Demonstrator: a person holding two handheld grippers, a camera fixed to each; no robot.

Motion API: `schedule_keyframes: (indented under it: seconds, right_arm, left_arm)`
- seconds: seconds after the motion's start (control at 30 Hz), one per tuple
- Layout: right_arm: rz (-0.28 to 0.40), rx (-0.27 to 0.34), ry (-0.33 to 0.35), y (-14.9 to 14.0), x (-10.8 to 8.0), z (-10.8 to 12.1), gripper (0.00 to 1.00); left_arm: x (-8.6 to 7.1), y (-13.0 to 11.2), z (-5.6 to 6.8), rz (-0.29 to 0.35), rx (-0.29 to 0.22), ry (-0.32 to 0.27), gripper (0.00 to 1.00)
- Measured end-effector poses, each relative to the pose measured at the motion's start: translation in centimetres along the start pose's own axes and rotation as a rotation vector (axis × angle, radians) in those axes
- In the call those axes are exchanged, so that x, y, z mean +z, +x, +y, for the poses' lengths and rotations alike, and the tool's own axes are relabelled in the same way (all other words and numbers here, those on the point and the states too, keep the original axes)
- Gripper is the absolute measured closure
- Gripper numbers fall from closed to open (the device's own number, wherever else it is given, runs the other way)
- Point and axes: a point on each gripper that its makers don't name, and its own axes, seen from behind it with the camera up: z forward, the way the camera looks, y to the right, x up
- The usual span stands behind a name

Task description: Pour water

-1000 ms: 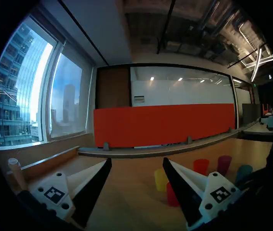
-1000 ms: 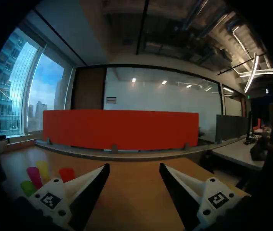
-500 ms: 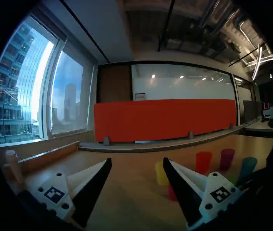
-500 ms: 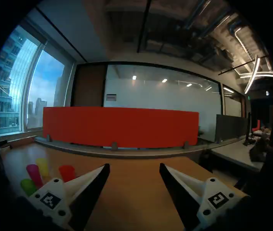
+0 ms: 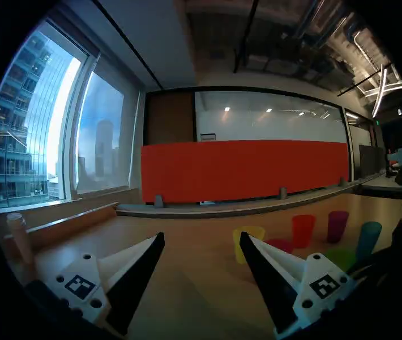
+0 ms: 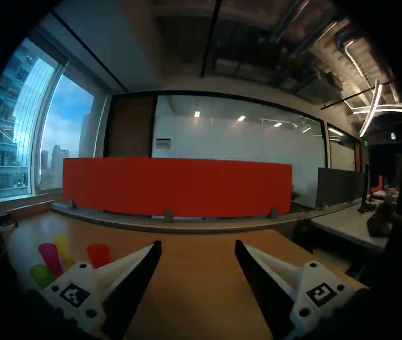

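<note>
Both my pairs of jaws stand apart with nothing between them. In the left gripper view, my left gripper [image 5: 201, 236] hangs over the wooden table [image 5: 195, 289], and its lower parts are cut off at the edge. Just behind its right finger stands a yellow cup [image 5: 247, 243]. Beside this one a dark red cup [image 5: 281, 244] is half hidden by that same finger. A green cup [image 5: 340, 258] is also partly covered, so I see only its top. Farther back stand a red cup [image 5: 303, 229], a purple cup [image 5: 337, 225] and a teal cup [image 5: 368, 239], all upright. I cannot tell if any cup holds water. At the far left edge is a tall slim thing [image 5: 18, 238] with a pale top, too distorted to make out well.

In the right gripper view, my right gripper [image 6: 197, 245] is over the same table [image 6: 201, 289]. Four cups [image 6: 50, 258] stand at the left, the lowest one partly behind my left finger. Beyond the table runs an orange partition [image 6: 178, 187].
</note>
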Motion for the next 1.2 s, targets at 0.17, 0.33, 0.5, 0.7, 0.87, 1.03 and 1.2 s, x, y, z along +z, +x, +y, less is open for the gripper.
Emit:
schedule_keyframes:
  seconds: [0.17, 0.33, 0.5, 0.7, 0.87, 1.03, 1.2]
  right_arm:
    - [-0.003, -0.006, -0.001, -0.2, 0.2, -0.1, 0.0]
    - [-0.004, -0.005, -0.005, -0.1, 0.3, 0.0, 0.0]
    - [-0.001, -0.003, -0.004, 0.0, 0.2, 0.0, 0.0]
    - [-0.002, -0.007, -0.007, 0.1, 0.2, 0.0, 0.0]
    - [0.0, -0.01, -0.007, 0.2, 0.2, 0.0, 0.0]
    - [0.0, -0.012, -0.006, 0.1, 0.3, 0.0, 0.0]
    - [0.0, -0.016, -0.006, 0.0, 0.3, 0.0, 0.0]
  left_arm:
    - [0.0, -0.4, -0.1, -0.001, -0.014, 0.001, 0.01]
    - [0.1, -0.8, -0.1, -0.005, -0.032, 0.0, 0.01]
    - [0.1, -0.9, -0.4, -0.008, -0.037, 0.004, 0.01]
    - [0.3, -1.3, -0.2, -0.023, -0.036, -0.003, 0.01]
    - [0.3, -1.5, -0.4, -0.035, -0.036, 0.003, 0.01]
    - [0.4, -1.7, -0.3, -0.042, -0.035, -0.001, 0.01]
    - [0.4, -1.7, -0.3, -0.043, -0.035, -0.001, 0.01]
